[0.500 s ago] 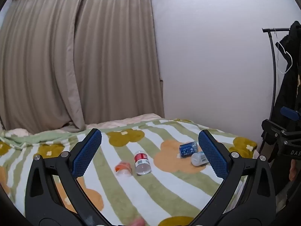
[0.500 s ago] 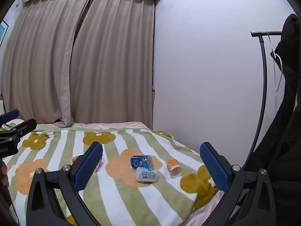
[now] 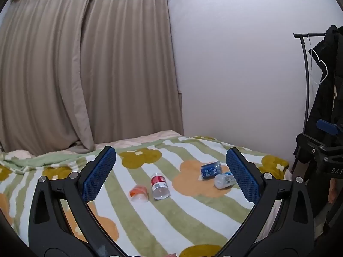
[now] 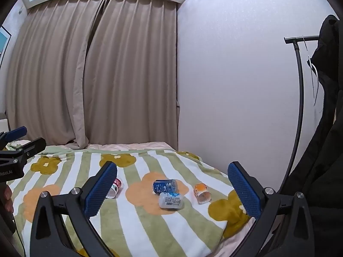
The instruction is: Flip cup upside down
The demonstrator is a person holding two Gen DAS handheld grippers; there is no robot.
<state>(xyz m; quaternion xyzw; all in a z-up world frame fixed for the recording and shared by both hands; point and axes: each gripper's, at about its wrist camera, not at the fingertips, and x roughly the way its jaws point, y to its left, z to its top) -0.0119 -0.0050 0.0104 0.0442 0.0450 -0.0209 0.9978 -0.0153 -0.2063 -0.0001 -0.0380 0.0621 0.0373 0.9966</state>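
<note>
Both grippers spread wide and empty — right gripper [image 4: 171, 189] faces the blue cup [image 4: 164, 186] lying sideways dead ahead, nearer than left gripper [image 3: 170, 175].

My left gripper [image 3: 170, 174] and right gripper [image 4: 172, 189] are both spread wide, level, side by side, holding nothing.
</note>
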